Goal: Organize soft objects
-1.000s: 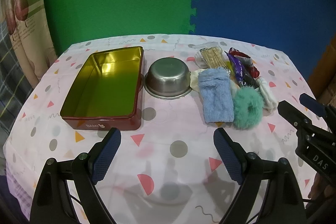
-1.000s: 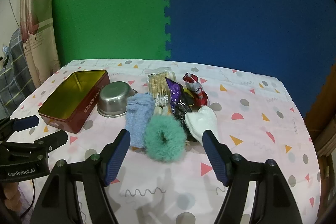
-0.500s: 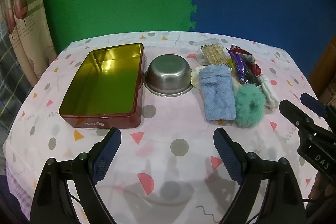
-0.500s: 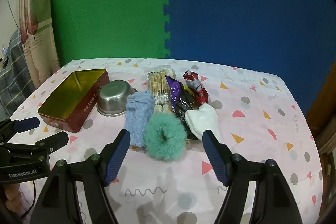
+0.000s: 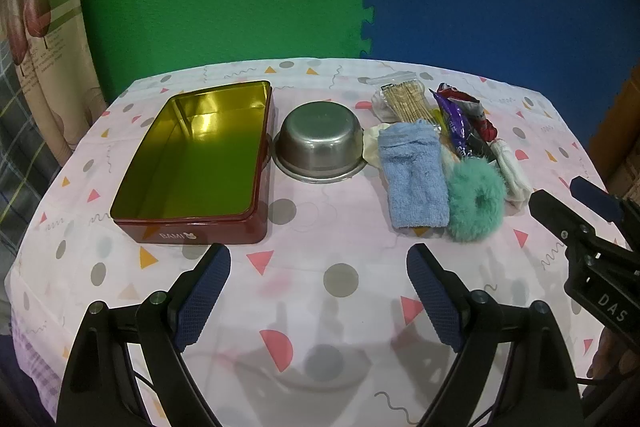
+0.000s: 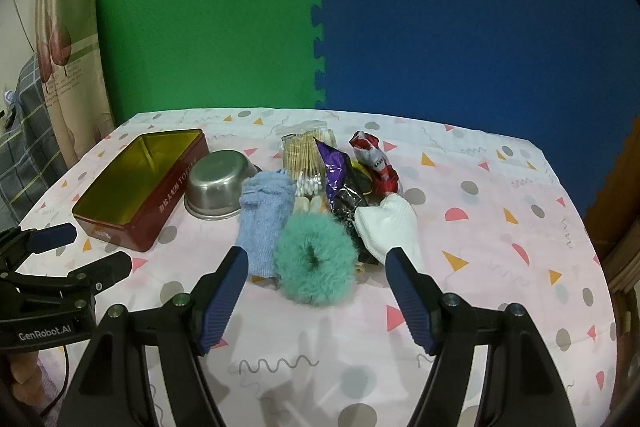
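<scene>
Right wrist view: green scrunchie (image 6: 315,263) drawn nearer between spread right gripper (image 6: 316,297); left gripper (image 5: 318,297) spread, nothing yet grasped.

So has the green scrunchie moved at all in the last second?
No. The scrunchie still lies against the blue cloth, at the same offset from the bowl.

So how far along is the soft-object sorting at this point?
Nothing is sorted: the red tin and steel bowl are empty. Both grippers, left and right, are open and hold nothing. The blue towel, green scrunchie and white cloth remain in the pile.
</scene>
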Demonstrator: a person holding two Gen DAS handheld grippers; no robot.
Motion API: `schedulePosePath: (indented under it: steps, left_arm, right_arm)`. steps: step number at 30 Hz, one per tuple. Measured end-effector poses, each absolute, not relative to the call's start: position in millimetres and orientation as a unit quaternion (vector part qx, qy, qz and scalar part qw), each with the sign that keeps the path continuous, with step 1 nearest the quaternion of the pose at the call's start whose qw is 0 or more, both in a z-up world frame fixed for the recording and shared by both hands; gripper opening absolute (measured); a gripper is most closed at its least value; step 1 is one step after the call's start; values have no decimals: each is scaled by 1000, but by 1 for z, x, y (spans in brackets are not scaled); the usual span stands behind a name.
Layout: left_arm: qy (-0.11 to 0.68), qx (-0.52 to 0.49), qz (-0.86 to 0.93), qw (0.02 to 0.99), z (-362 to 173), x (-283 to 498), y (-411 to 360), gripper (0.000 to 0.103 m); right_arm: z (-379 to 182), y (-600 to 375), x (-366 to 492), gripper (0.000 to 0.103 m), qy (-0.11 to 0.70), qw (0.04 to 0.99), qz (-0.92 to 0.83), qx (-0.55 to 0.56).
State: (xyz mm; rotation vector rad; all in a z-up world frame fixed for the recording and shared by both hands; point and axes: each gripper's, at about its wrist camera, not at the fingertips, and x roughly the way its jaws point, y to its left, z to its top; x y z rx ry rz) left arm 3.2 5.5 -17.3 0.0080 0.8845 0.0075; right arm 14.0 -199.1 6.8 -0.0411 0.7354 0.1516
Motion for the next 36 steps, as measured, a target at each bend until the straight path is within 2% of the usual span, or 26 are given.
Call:
schedulePosePath:
  steps: [25,36]
  left_arm:
    - [433,7,6,901,-23,4,7,88]
    - [445,13,9,895,-29,13,8,88]
  right_arm:
    - [4,-206,18,73,369,927,69,-12]
    - [-15,-243,49,73,393,919,27,-12]
